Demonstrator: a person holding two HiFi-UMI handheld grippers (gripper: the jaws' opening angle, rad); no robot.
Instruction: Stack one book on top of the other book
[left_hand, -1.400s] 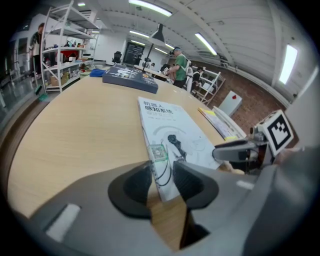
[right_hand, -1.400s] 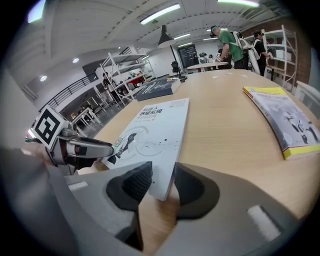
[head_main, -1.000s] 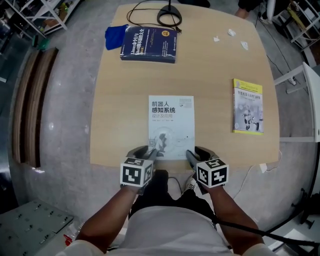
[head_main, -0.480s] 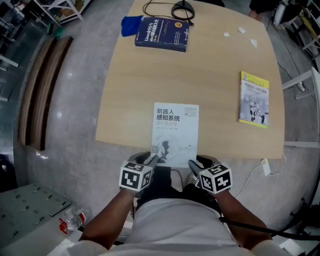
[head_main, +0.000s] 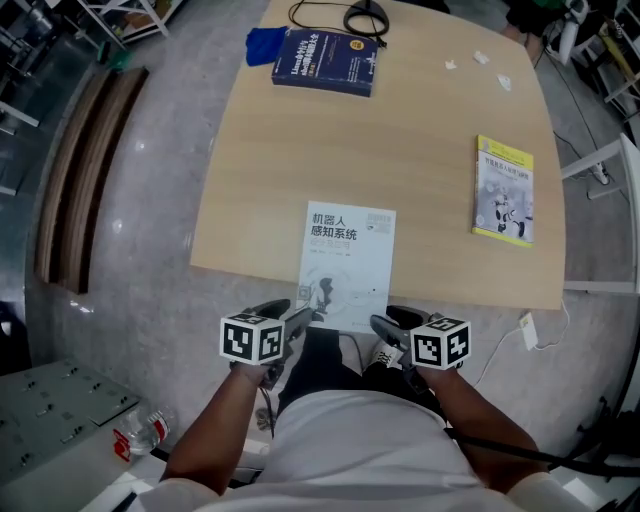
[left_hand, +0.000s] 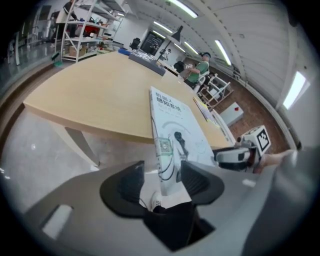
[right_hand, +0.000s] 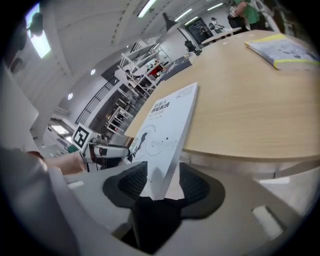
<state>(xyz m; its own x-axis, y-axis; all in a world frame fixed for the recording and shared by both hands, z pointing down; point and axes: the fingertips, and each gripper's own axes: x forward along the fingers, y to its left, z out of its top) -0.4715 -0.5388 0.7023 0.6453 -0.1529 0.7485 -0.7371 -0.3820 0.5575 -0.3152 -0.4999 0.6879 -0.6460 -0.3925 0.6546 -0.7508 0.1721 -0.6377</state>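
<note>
Our left tool (head_main: 300, 318) and right tool (head_main: 386, 326) have just been opening, loosely straddling the white book's (head_main: 347, 262) corners overhanging the tabletop (head_main: 400, 130) at 6 o'clock. We should re-clamp both evenly, then lift level.

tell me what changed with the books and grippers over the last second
The white book slid toward the person and now overhangs the near edge of the table. The left gripper and right gripper drew back with it. Their jaws have just been opening, each with a near corner of the book between them. The blue book and yellow book stayed put.
</note>
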